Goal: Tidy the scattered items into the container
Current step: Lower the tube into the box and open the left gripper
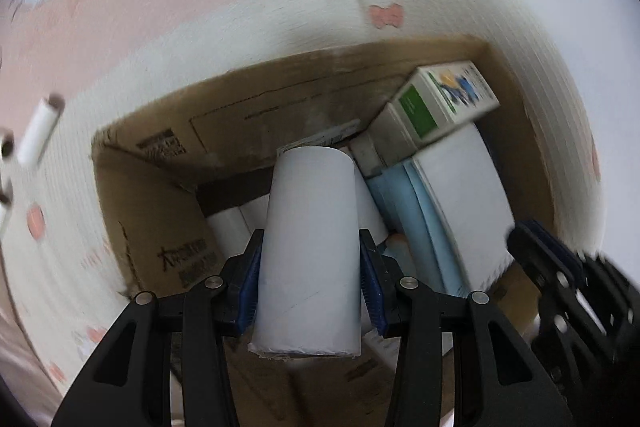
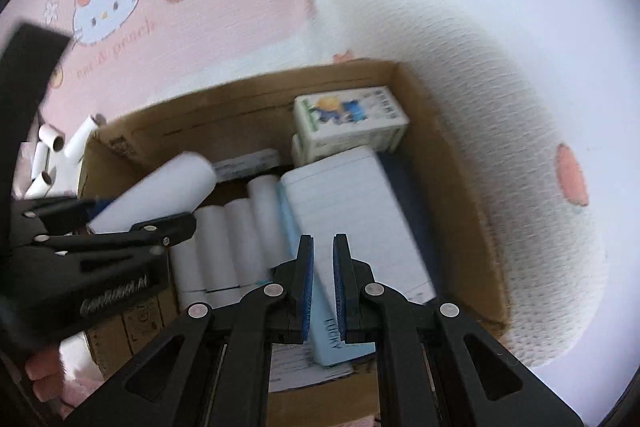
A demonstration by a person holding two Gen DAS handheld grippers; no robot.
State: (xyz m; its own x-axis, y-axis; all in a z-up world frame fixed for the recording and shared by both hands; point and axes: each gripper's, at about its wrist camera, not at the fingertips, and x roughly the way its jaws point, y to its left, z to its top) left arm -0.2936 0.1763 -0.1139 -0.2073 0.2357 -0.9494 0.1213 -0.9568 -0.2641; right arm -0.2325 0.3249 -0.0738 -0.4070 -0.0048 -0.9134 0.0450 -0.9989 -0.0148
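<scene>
My left gripper point(image 1: 310, 263) is shut on a white paper roll point(image 1: 310, 251) and holds it over the open cardboard box point(image 1: 248, 123). In the right wrist view the same roll point(image 2: 156, 191) hangs above the box's point(image 2: 448, 155) left side, held by the left gripper point(image 2: 116, 223). My right gripper point(image 2: 323, 283) hovers over the box with its jaws nearly closed and nothing between them. Inside the box lie several white rolls point(image 2: 236, 243), a white notebook point(image 2: 360, 211) on a light blue box point(image 2: 340, 339), and a green and white carton point(image 2: 348, 127).
The box sits on a pink and white Hello Kitty blanket point(image 2: 200, 35). Several loose white rolls point(image 2: 52, 155) lie on the blanket left of the box; one also shows in the left wrist view point(image 1: 40, 131).
</scene>
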